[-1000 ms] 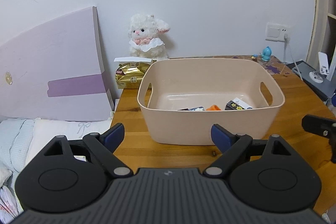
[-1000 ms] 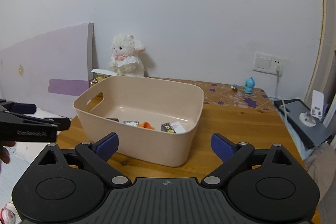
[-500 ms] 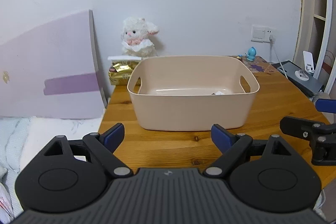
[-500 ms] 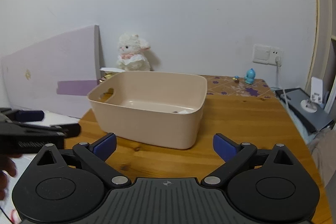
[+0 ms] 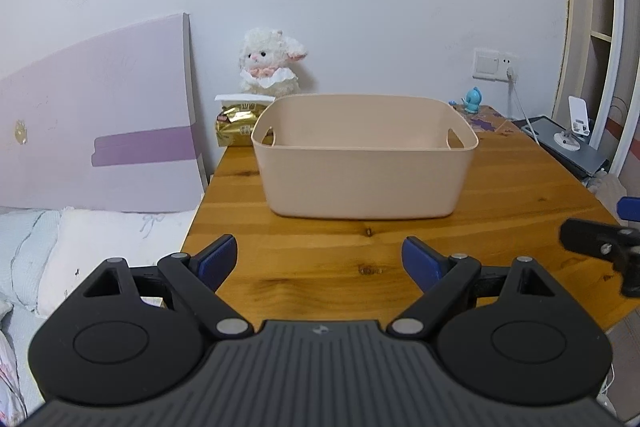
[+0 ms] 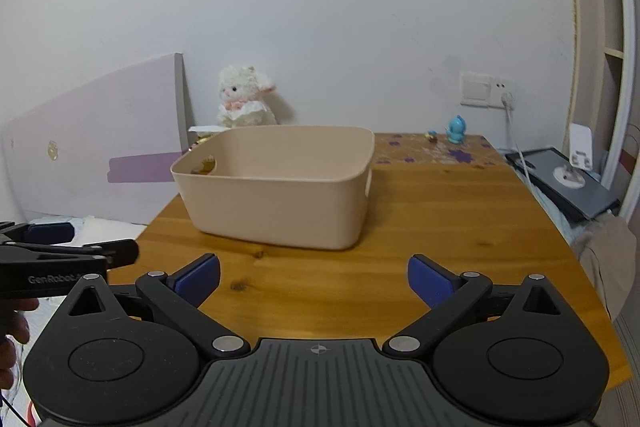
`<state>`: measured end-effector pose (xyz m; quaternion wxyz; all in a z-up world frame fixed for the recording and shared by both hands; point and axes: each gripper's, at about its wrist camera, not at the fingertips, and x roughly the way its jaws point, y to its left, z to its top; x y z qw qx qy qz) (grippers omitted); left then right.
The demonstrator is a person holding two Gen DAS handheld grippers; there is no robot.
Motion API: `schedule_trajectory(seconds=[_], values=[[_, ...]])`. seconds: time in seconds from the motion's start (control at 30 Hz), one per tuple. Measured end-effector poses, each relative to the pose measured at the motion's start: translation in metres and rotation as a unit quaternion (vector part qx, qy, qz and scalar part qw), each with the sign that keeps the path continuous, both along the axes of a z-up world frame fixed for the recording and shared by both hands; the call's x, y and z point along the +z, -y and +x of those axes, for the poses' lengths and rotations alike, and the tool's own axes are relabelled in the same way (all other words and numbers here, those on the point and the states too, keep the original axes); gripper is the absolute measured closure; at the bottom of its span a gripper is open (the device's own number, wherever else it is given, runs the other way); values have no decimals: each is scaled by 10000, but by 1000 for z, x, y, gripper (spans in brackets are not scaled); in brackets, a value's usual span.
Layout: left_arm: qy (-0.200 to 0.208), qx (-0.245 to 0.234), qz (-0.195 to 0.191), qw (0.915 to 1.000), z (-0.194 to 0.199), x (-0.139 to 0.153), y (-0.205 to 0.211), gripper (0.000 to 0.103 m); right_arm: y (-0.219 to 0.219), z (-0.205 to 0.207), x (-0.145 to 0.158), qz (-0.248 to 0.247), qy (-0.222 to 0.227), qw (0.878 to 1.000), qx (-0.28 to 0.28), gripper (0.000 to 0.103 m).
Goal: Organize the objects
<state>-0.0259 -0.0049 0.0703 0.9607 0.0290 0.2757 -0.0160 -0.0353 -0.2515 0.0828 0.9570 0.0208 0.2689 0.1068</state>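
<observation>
basket (image 5: 364,167): pink tub on the wooden table (image 5: 520,195), long axis crosswise to the left gripper (image 5: 318,259), straight ahead and apart from it; ahead and slightly left of the right gripper (image 6: 314,281); left one looks nearer; both grippers wide open, holding nothing; contents hidden by the near wall.

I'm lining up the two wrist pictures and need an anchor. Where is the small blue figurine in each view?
Left wrist view: the blue figurine stands at the far right corner of the table, right of the bin, below the wall socket.
Right wrist view: the figurine stands at the table's far edge, right of the bin, left of the socket's cable.
Shared landmark: the plush lamb behind the bin's left end.
</observation>
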Motion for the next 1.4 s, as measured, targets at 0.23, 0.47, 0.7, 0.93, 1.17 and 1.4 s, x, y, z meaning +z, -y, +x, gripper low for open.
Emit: schedule_trajectory(seconds=[0.23,0.47,0.7,0.93,1.17,1.4], values=[[-48,35,72,10000,-11,-5,-3,13,12,-14,1,-80,88,9997,-191,1],[10,-102,125,9999,-21,-1,4,13,10,-22,5,-16,173,9998,-135,1],[75,-209,137,9997,-27,4,9,13,11,-30,14,-68,275,9995,-134,1],[170,-302,139,9993,-32,10,13,13,11,-38,19,-24,345,9994,-90,1],[208,-262,121,9994,-34,12,12,13,11,-38,19,9,333,9994,-96,1],[220,-278,104,9993,-34,12,12,13,10,-35,15,-13,233,9997,-108,1]])
